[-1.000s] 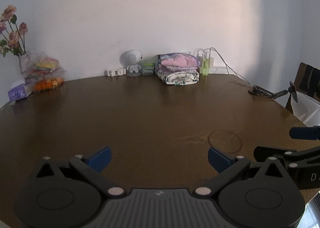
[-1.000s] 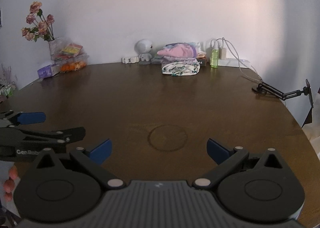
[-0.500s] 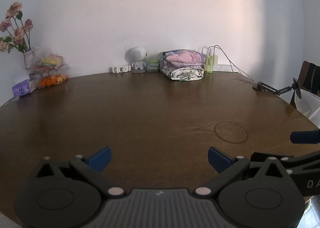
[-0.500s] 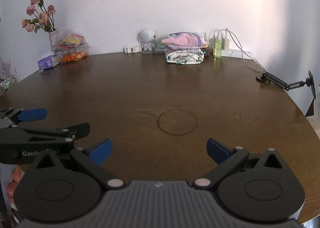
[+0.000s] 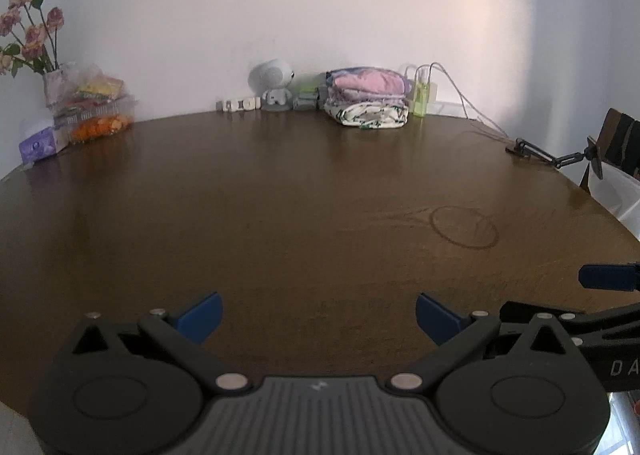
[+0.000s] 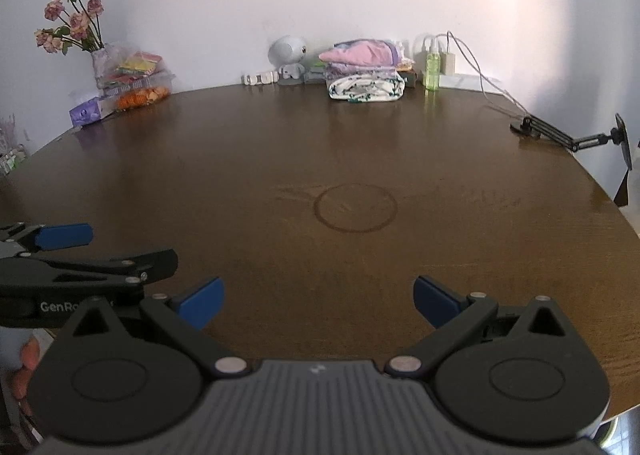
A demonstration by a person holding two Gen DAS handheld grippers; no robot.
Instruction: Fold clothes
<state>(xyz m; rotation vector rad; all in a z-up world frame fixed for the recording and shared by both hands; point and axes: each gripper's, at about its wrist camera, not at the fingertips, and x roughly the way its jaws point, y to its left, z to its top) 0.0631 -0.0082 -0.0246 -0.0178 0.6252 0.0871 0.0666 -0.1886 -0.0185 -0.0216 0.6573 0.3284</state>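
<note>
Dark wood table (image 5: 280, 215) bears soft folded clothes (image 5: 368, 99); both blue-tipped tongs (image 5: 318, 313) (image 6: 318, 297) gape wide.

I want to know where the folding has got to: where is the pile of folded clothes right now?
The pile of folded clothes sits at the table's far edge against the wall in both views, between the small white robot figurine and the green bottle.

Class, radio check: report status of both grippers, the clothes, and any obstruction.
Left gripper open, empty; right gripper open, empty. Folded clothes stack at the table's far edge by the wall, untouched. Nothing in the way.
</note>
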